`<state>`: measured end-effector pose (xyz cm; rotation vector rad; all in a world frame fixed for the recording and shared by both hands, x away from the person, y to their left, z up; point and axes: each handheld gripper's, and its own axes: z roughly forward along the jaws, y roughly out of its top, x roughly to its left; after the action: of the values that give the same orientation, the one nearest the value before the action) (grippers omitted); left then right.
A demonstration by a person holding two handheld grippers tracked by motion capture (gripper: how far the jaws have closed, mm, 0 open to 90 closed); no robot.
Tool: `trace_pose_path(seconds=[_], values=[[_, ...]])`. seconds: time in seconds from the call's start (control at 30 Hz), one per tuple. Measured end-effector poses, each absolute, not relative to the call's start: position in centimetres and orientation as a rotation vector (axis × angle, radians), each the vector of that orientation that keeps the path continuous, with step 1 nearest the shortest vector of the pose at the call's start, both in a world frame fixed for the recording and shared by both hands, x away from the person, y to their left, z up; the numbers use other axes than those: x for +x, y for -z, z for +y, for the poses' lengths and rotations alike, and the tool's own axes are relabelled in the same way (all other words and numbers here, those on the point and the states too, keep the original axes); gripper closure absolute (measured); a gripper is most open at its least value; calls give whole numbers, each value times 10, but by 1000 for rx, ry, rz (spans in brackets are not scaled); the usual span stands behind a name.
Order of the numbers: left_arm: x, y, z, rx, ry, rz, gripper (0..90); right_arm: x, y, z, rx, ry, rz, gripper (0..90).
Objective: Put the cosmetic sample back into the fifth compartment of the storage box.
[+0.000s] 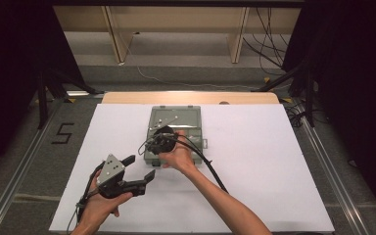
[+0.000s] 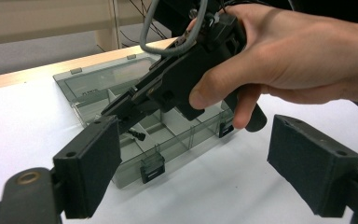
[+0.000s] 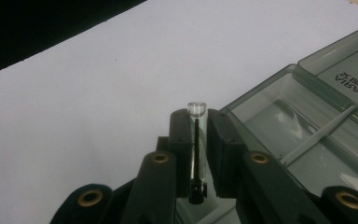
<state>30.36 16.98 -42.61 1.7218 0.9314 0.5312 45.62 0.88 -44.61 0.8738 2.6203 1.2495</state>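
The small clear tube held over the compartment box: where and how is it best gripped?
Across its middle, as the right gripper has it now: pads flat on opposite sides of the clear tube, coming along its length from the dark-capped end. It is thin, round and smooth, so a mid-length pinch keeps it from pivoting and leaves the tip free above the open compartment box.

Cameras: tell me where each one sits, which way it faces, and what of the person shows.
High view: above the person's side, looking forward and down on the table; both forearms, left gripper and right gripper show.
Left gripper view: rides the open left gripper, facing the compartment box; the right hand shows.
Right gripper view: rides the right gripper, shut on a clear tube, facing the box edge.
Shared: all show the box.
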Motion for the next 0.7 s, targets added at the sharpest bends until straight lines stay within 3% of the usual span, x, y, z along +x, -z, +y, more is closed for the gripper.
trace_pose_path(seconds=[0.17, 0.7], values=[[304, 426, 170, 1719, -530, 938, 165, 458, 452, 10, 853, -1205, 2619, 804], [306, 427, 172, 1713, -538, 954, 165, 464, 427, -19, 853, -1310, 2553, 545]])
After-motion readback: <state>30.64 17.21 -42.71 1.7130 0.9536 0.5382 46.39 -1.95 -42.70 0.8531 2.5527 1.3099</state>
